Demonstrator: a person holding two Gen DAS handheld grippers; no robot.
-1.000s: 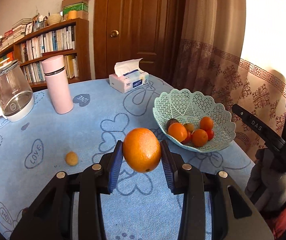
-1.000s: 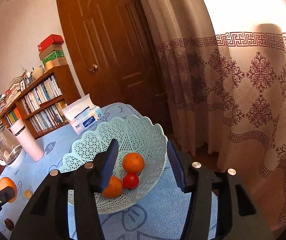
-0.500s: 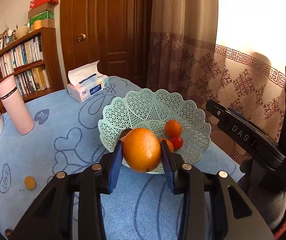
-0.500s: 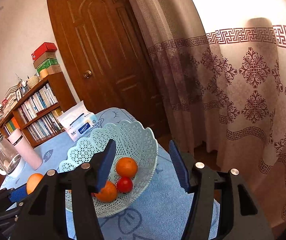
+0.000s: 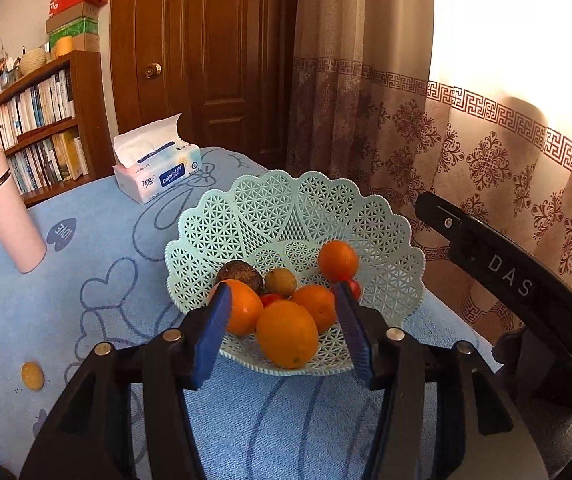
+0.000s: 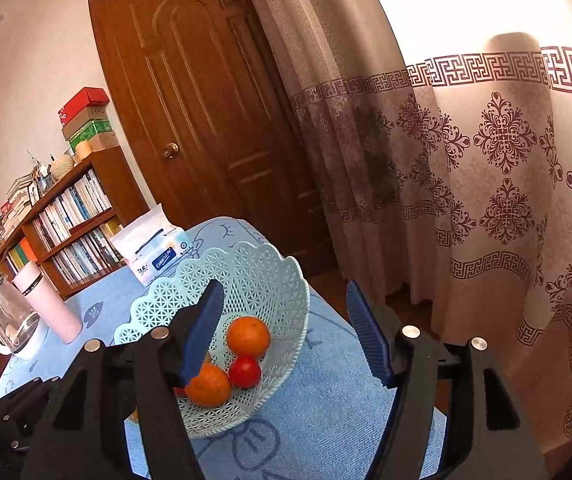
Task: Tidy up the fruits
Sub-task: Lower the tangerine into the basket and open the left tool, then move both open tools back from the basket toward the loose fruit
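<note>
Left gripper (image 5: 286, 332) sits low-centre of its view, jaws opening w/ the big orange (image 5: 288, 334) between them but blue pads clear of it on both sides; the fruit looks to be resting at the near rim of the mint lattice fruit basket (image 5: 286, 208), i.e. let go right where it should join the pile. Right gripper (image 6: 281, 334) hangs beside the basket, jaws opening too, nothing between them, prob. just kept out of the way. Further in the bowl: more oranges, a small red tomato (image 6: 244, 372), a dark brown fruit (image 5: 241, 276) and a small yellowish one (image 5: 281, 282), all bunched toward the near side. One small orange-yellow fruit (image 5: 32, 376) lies alone at lower left of the left view, well apart from the basket, so I'd say not done yet. Surface is a blue tablecloth (image 5: 97, 264) w/ heart outlines. Beyond: pink thermos (image 5: 7, 216), tissue pack (image 5: 155, 168), then bookshelf (image 5: 41, 120) at upper left, brown door (image 5: 205, 60) and patterned curtain (image 5: 486, 152) at right.
</note>
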